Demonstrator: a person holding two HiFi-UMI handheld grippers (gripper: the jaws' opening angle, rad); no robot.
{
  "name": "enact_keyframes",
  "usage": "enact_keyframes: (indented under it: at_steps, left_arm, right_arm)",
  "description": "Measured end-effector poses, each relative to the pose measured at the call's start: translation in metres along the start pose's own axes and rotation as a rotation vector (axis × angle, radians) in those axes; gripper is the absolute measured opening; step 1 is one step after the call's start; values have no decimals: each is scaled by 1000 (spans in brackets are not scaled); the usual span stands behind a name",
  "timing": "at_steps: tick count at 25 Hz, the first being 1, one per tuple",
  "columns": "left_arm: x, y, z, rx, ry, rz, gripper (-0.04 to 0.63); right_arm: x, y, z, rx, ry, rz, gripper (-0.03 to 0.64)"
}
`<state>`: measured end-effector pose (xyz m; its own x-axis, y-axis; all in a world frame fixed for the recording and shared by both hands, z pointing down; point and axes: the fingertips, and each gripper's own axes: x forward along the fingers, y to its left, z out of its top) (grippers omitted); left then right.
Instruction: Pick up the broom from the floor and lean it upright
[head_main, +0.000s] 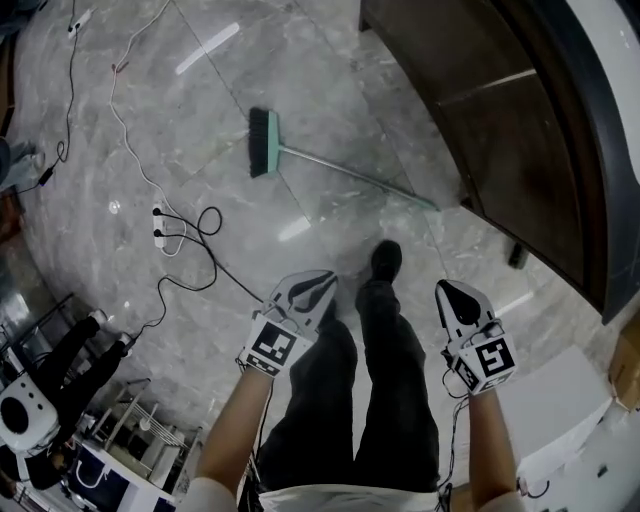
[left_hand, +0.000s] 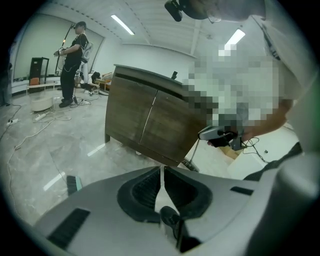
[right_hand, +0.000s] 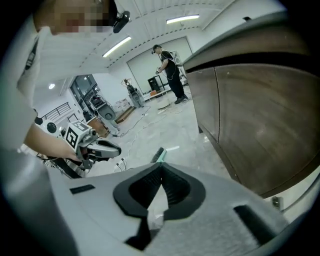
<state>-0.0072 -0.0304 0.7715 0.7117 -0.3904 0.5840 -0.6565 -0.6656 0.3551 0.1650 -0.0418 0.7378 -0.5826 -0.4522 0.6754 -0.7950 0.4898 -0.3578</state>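
The broom (head_main: 264, 143) lies flat on the grey marble floor ahead of me. Its green head with dark bristles points left and its thin metal handle (head_main: 360, 178) runs right toward the cabinet. Both grippers hang well short of it, on either side of my legs. My left gripper (head_main: 325, 281) is shut and empty, and so is my right gripper (head_main: 447, 290). In the left gripper view the broom head (left_hand: 74, 184) peeks past the shut jaws at the left. The right gripper view shows the broom head (right_hand: 160, 154) just above its shut jaws.
A dark wooden cabinet (head_main: 500, 130) stands at the right, close to the handle's end. A power strip with cables (head_main: 165, 228) lies on the floor at the left. A white box (head_main: 555, 410) sits at the lower right. Another person (left_hand: 72, 50) stands far off.
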Motion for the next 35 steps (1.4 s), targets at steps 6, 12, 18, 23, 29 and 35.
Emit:
enact_keyframes:
  at_steps: [6,12,18,23,29,35]
  left_arm:
    - [65,40,-43,76,-4,-19,23]
    - [132,84,-93,217,32,-61,23]
    - [193,112,-140,323,60,-120,23]
    - [241,126,-173,414,87,-193,25]
    - [295,147,-215,509,137,-253,59]
    - [337,162,-257,628,209,-294,121]
  right_arm:
    - [55,-49,-39,60,-31,7,2]
    - [108,-90,-78,24,-58,32,2]
    - [158,-121,-125,-36,-59,69,2]
    - [190,-138,-157,-91,-56,124,2]
    - [220,-159,-193,-126,-61,112,3]
    - [237,-167,-234,-144,-49,113,3]
